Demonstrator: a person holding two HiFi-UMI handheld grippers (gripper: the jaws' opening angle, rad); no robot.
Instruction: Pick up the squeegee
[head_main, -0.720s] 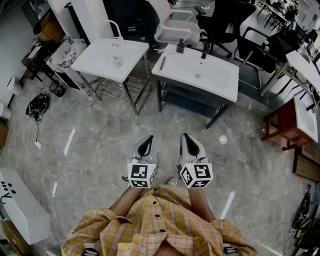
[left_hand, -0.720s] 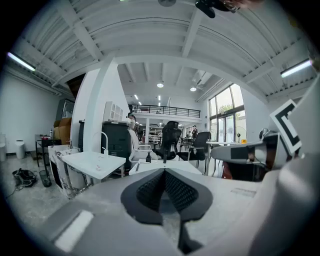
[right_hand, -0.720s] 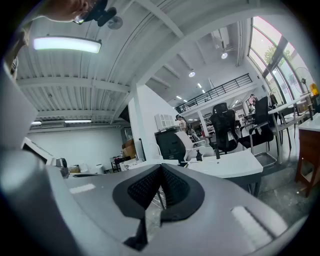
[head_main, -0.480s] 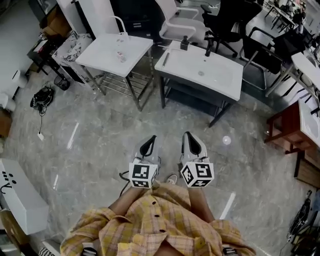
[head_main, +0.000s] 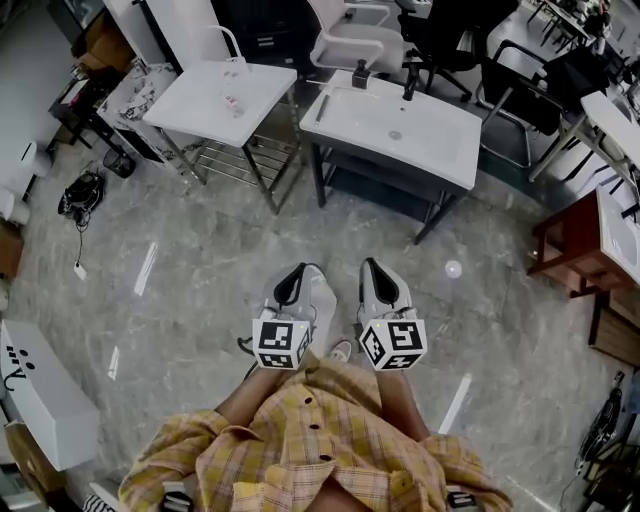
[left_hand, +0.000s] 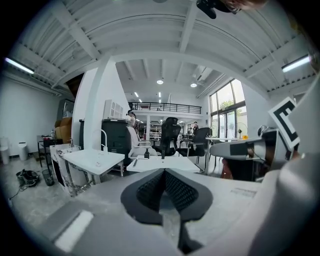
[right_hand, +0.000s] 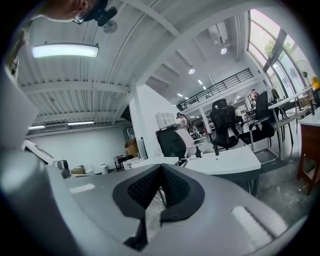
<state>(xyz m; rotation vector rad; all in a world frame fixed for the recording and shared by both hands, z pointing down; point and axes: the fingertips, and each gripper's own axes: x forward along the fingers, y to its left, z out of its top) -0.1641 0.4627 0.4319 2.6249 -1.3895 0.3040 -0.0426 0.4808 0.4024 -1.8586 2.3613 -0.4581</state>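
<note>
We see the head view evenly lit but dim and greyish, with pale glare streaks on the polished floor (head_main: 145, 270). Both gripper views bend straight lines and go black at the corners. A ceiling lamp (right_hand: 65, 50) and the windows (left_hand: 227, 106) burn out white. The left gripper (left_hand: 163, 172) and right gripper (right_hand: 160, 170) blur close up.

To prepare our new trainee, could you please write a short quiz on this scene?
1. True or false: the left gripper holds a tool.
2. The right gripper is: A open; B shut and empty; C shut on a cloth.
3. As the head view shows them, which bears the dark tap: the left sink or the right sink?
Key: 1 false, it is shut and empty; 2 B; 3 the right sink.
</note>
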